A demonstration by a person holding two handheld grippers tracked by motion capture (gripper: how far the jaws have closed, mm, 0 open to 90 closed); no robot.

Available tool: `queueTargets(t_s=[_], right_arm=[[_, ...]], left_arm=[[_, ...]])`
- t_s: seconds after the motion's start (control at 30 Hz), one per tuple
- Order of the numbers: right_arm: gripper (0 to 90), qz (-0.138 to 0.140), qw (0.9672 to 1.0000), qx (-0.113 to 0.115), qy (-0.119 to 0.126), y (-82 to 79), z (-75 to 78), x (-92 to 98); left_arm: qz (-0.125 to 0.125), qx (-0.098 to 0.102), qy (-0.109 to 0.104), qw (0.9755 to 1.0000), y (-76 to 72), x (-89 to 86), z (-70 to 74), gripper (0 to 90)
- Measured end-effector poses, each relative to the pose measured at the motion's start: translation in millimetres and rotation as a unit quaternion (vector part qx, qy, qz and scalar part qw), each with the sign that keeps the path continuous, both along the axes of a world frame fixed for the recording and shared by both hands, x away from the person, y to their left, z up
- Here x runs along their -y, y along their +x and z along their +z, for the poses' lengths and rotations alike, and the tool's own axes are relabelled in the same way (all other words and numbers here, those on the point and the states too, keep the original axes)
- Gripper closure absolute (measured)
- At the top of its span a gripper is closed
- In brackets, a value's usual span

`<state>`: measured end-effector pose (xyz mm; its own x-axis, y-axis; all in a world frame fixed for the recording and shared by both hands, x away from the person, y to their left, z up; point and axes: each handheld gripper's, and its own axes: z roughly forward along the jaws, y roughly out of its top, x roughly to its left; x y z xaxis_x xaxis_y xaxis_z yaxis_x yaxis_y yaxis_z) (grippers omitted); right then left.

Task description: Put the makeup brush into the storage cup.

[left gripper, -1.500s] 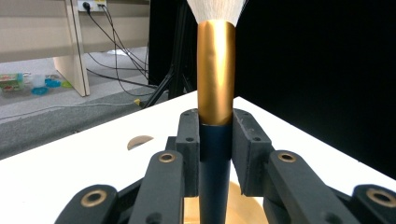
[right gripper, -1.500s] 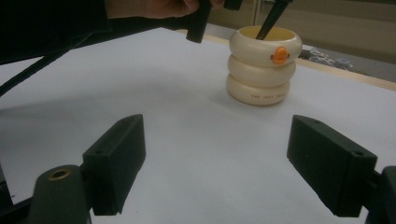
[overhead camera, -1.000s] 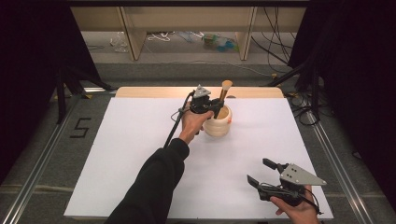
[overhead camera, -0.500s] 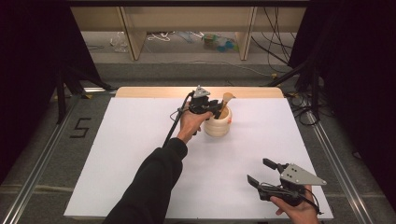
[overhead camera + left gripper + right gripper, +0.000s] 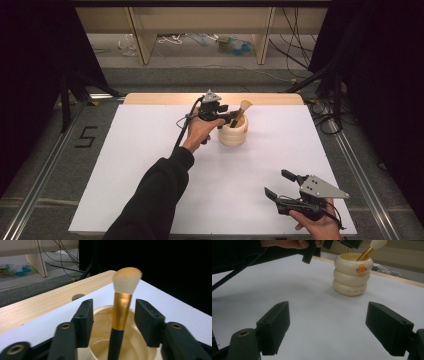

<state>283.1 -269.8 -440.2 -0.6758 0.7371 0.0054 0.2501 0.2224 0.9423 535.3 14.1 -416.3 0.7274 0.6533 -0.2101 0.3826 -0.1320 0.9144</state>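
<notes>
Over the cup (image 5: 233, 133) – left gripper (image 5: 113, 315) outstretched, jaws just opening, clear of brush (image 5: 121, 312), right gripper (image 5: 327, 322) spread.

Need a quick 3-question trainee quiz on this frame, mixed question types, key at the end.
1. True or false: the left tongs clamp the makeup brush.
2. Where does the brush's handle end sit? A) flat on the white table B) inside the cream holder C) in the right tongs
3. Fill in: the small duck face on the holder has an ______ beak.

Key
1. False: the tongs have just been opening, and the brush stands between the pads with a gap on each side.
2. B; it leans on the rim, bristles up.
3. orange
</notes>
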Motion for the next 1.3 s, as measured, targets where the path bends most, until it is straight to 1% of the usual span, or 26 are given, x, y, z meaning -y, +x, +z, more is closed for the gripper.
queueTargets(t_s=[0.03, 0.07, 0.13, 0.17, 0.23, 0.3, 0.33, 0.37, 0.4, 0.47, 0.5, 0.57, 0.6, 0.67, 0.7, 0.73, 0.8, 0.93, 0.97, 1.0, 1.07, 1.13, 1.2, 1.23, 1.27, 1.3], right_arm=[[20.3, 0.0, 1.0, -0.004, 0.001, -0.6, 0.2, -0.2], [20.3, 0.001, 1.0, 0.007, -0.001, 0.3, 0.2, 0.4], [20.3, -0.001, 1.0, -0.004, 0.001, -0.6, 0.1, 0.1], [20.3, -0.001, 1.0, 0.006, -0.002, 0.7, -0.2, 0.6], [20.3, -0.001, 1.0, -0.004, 0.002, -0.8, 0.3, 0.0], [20.3, -0.002, 1.0, -0.005, 0.001, -0.8, 0.1, 0.1], [20.3, -0.001, 1.0, 0.004, -0.004, 0.6, -0.1, 1.0], [20.3, 0.003, 0.9999, -0.006, 0.008, 0.3, -1.1, -0.8], [20.3, 0.001, 1.0, 0.001, 0.004, 0.9, -0.9, -0.2], [20.3, -0.002, 1.0, -0.006, -0.002, -0.5, 0.1, 0.3], [20.3, 0.0, 1.0, -0.006, 0.006, 0.0, -0.8, -0.7], [20.3, 0.002, 0.9999, -0.009, 0.007, 0.3, -0.6, -0.6], [20.3, -0.003, 0.9999, -0.012, -0.008, -0.6, 0.8, 0.9], [20.3, -0.003, 0.9999, -0.012, -0.009, -0.5, 0.8, 0.8], [20.3, -0.003, 0.9999, -0.011, -0.009, -0.3, 0.7, 0.8], [20.3, 0.001, 1.0, -0.004, 0.007, 1.3, -1.3, -1.2], [20.3, 0.001, 1.0, -0.004, 0.007, 1.3, -1.2, -1.2], [20.3, 0.0, 1.0, -0.007, 0.006, 1.6, -0.9, -1.2], [20.3, 0.0, 1.0, -0.007, 0.006, 1.7, -0.8, -1.4], [20.3, -0.001, 1.0, 0.007, 0.001, 2.8, -0.6, -0.7], [20.3, 0.0, 1.0, 0.006, 0.002, 2.8, -0.6, -0.7], [20.3, 0.001, 0.9999, -0.007, 0.008, 1.7, -0.8, -1.2], [20.2, 0.001, 0.9999, -0.004, 0.01, 1.6, -0.8, -1.3], [20.2, -0.002, 0.9998, -0.017, -0.009, -0.5, 2.0, 1.1], [20.2, -0.001, 1.0, -0.004, 0.008, 1.0, -0.4, -1.3], [20.2, -0.001, 1.0, -0.005, 0.008, 0.8, -0.3, -1.3]], left_arm=[[-0.005, -0.003, -0.005, 1.0, -1.7, -1.5, 1.2, 43.4], [-0.007, 0.0, -0.01, 0.9999, -3.4, -2.9, 2.1, 41.9], [-0.01, 0.003, -0.006, 0.9999, -7.7, -6.6, 5.2, 37.9], [-0.014, 0.003, -0.006, 0.9999, -9.8, -8.6, 6.7, 36.4], [-0.019, 0.006, -0.009, 0.9998, -15.4, -14.2, 9.8, 33.8], [-0.023, 0.002, -0.022, 0.9995, -21.7, -20.9, 12.1, 32.9], [-0.027, 0.003, -0.026, 0.9993, -25.5, -24.4, 13.4, 32.1], [-0.033, 0.008, -0.026, 0.9991, -30.0, -27.6, 14.9, 31.9], [-0.036, 0.012, -0.025, 0.999, -34.5, -30.9, 16.5, 31.8], [-0.042, 0.018, -0.026, 0.9986, -42.4, -38.0, 18.7, 30.6], [-0.044, 0.019, -0.027, 0.9985, -46.3, -41.5, 19.4, 30.2], [-0.046, 0.028, -0.015, 0.9984, -53.8, -48.4, 20.2, 29.5], [-0.047, 0.033, -0.007, 0.9983, -57.5, -52.1, 20.1, 28.9], [-0.043, 0.039, -0.004, 0.9983, -63.7, -60.4, 19.8, 28.7], [-0.043, 0.036, -0.01, 0.9983, -66.5, -64.7, 19.9, 28.3], [-0.043, 0.035, -0.018, 0.9983, -69.4, -68.9, 20.1, 27.8], [-0.038, 0.04, -0.023, 0.9982, -75.9, -76.9, 21.3, 27.8], [-0.033, 0.057, -0.009, 0.9978, -84.0, -88.5, 24.2, 27.3], [-0.033, 0.055, -0.012, 0.9979, -85.6, -90.9, 24.3, 27.3], [-0.032, 0.054, -0.015, 0.9979, -87.1, -93.3, 24.4, 27.3], [-0.028, 0.06, -0.014, 0.9977, -90.5, -98.0, 24.6, 27.1], [-0.029, 0.06, -0.016, 0.9976, -94.4, -101.5, 24.4, 26.8], [-0.032, 0.068, -0.012, 0.9971, -98.8, -106.2, 23.9, 26.4], [-0.032, 0.072, -0.01, 0.9968, -101.2, -108.7, 23.3, 26.2], [-0.03, 0.076, -0.007, 0.9967, -104.1, -111.3, 22.5, 25.9], [-0.031, 0.077, -0.004, 0.9966, -106.8, -114.4, 22.0, 25.8]])
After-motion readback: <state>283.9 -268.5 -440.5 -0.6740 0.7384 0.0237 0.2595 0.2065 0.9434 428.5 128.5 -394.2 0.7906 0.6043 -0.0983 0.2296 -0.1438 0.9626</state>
